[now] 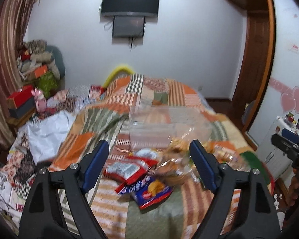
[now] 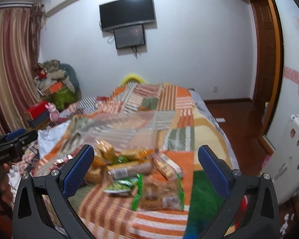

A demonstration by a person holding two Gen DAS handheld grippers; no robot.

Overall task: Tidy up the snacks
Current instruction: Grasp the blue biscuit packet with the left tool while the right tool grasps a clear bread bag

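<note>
A bedroom, with a patchwork quilt (image 1: 113, 205) covering the bed. The left gripper (image 1: 149, 166) and the right gripper (image 2: 146, 171) both stand wide and empty. The snack packets (image 1: 145, 177) lie just ahead at 12 o'clock of each. The clear container (image 1: 169, 127) is beyond them. The packet writing is too blurred to read.

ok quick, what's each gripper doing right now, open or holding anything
Left gripper: open, holding nothing, above the snack packets.
Right gripper: open, holding nothing.
</note>
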